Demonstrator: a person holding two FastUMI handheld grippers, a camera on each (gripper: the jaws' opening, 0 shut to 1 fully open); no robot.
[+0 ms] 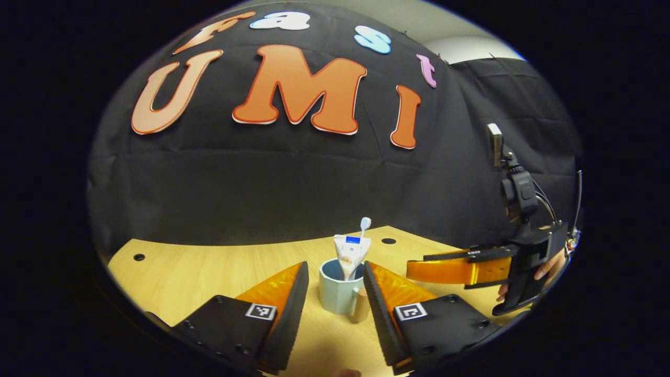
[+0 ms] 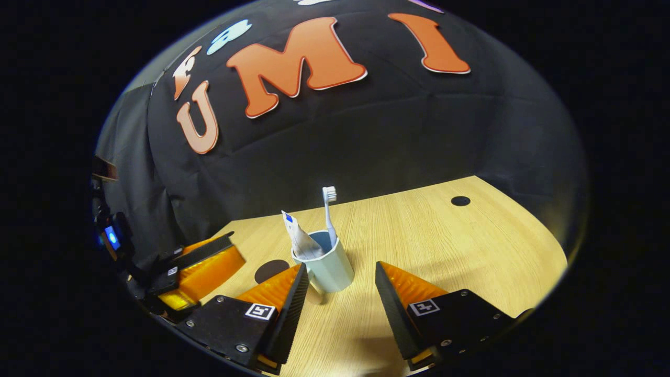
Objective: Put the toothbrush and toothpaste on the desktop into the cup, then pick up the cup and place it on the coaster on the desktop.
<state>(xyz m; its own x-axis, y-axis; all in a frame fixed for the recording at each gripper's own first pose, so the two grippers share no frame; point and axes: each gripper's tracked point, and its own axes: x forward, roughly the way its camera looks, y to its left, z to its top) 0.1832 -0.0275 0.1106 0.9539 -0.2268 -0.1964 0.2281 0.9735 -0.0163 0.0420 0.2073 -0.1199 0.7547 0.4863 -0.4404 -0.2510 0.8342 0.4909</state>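
Wooden desktop [image 2: 429,235] bears one cup [image 2: 328,268] holding one toothbrush [image 2: 328,209], one toothpaste [image 2: 299,238]; both grippers gape.

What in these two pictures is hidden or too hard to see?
- Coaster: right gripper view, partly behind that gripper's finger.
- Toothbrush and toothpaste lower ends: both views, inside the cup.
- Cup handle: left gripper view, partly behind a finger.
- Toothpaste print: too small.
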